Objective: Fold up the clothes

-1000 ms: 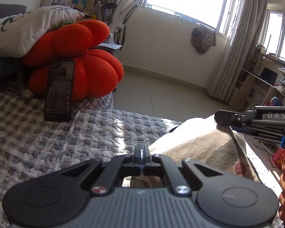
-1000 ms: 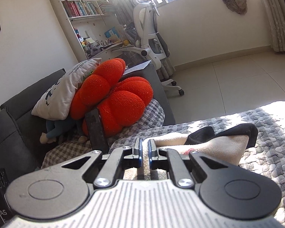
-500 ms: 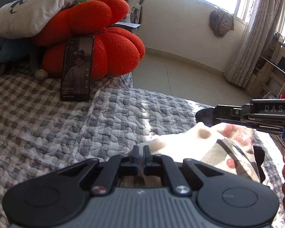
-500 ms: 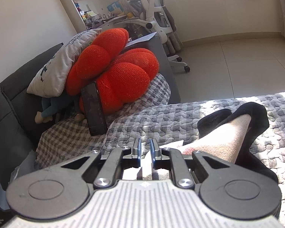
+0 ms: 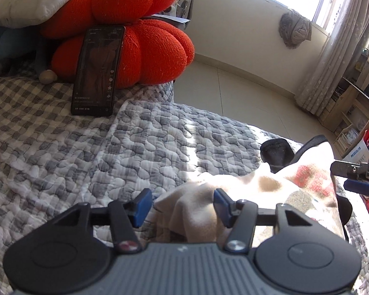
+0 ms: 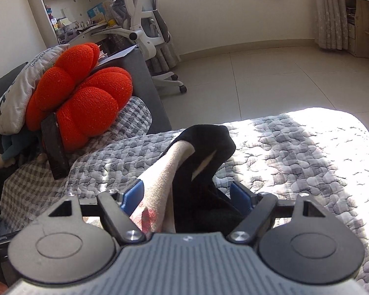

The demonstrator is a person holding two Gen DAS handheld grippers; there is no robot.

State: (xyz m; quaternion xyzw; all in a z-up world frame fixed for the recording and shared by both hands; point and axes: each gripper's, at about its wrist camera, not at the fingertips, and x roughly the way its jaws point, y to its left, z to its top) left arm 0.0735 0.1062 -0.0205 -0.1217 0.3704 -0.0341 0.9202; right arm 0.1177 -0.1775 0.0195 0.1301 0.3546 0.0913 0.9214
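Both grippers are letting go now: the left gripper (image 5: 180, 202) and right gripper (image 6: 188, 193), clamped a moment ago, are spreading wide. Between their fingers the cream-and-black garment (image 5: 255, 186) is lying bunched on the grey quilt (image 5: 135, 147), one sleeve (image 6: 199, 145) arching upward.
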